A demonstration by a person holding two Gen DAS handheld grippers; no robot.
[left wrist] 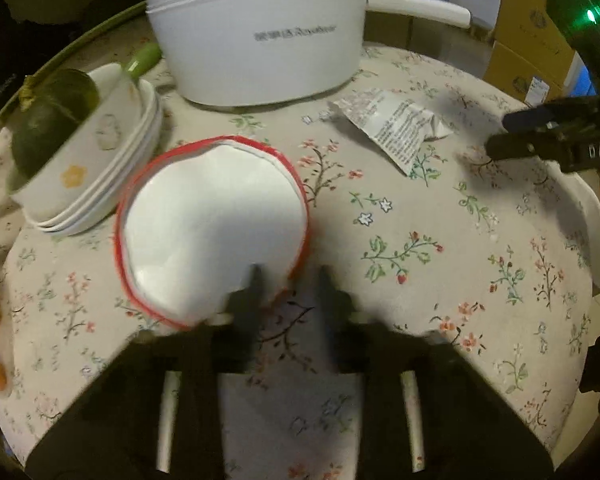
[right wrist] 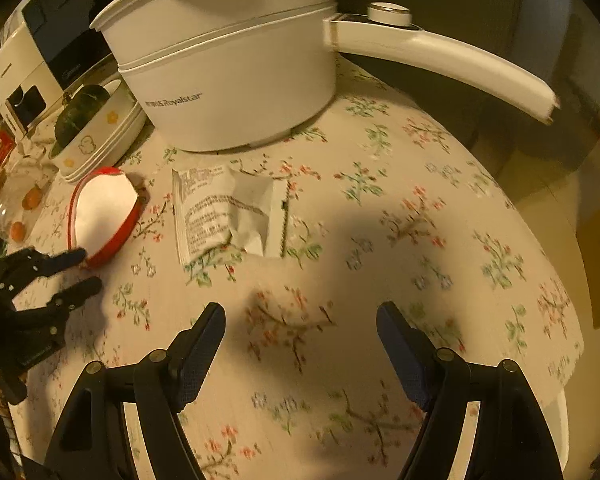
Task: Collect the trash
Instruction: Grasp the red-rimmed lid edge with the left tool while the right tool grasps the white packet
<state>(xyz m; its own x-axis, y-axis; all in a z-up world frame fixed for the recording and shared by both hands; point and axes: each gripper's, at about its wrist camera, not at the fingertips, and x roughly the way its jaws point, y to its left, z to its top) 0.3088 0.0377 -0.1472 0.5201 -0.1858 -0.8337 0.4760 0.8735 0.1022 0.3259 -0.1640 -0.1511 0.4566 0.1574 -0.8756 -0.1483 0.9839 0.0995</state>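
Left gripper (left wrist: 288, 280): jaws stand a narrow gap apart with the near right rim of the red-rimmed paper cup between them; the picture is blurred here, so whether the pads actually press on the rim cannot be told.
Right gripper (right wrist: 300, 320): jaws wide apart, nothing between them, only tablecloth (right wrist: 440, 208) below.
Red-rimmed paper cup (left wrist: 216, 224): lies on the floral cloth on the left side of the table, mouth towards the left wrist camera, white inside, squashed a little out of round; just right of the stacked bowls (left wrist: 100, 168) and near of the white pot.
Wrapper (right wrist: 228, 212): a torn, crumpled white packet, flat on the cloth, well apart from the cup, to its right and just near of the pot.
Key relation: the wrapper lies ahead of the right gripper's fingertips and somewhat to their left, further across the table; its long axis runs roughly left to right across that gripper's line.
Nearer hand: the right for the wrapper, the left for the cup.
Judgement: the right hand probably has to go forward and leftward before closing, best across the packet's short side.
Writing: the white pot (right wrist: 228, 92) reads "Royalstar" after some characters too small to read; the wrapper carries dense small print, illegible; "DAS" shows on the right gripper's body in the left wrist view.
Other: a dark green squash (left wrist: 48, 120) sits in the top bowl.
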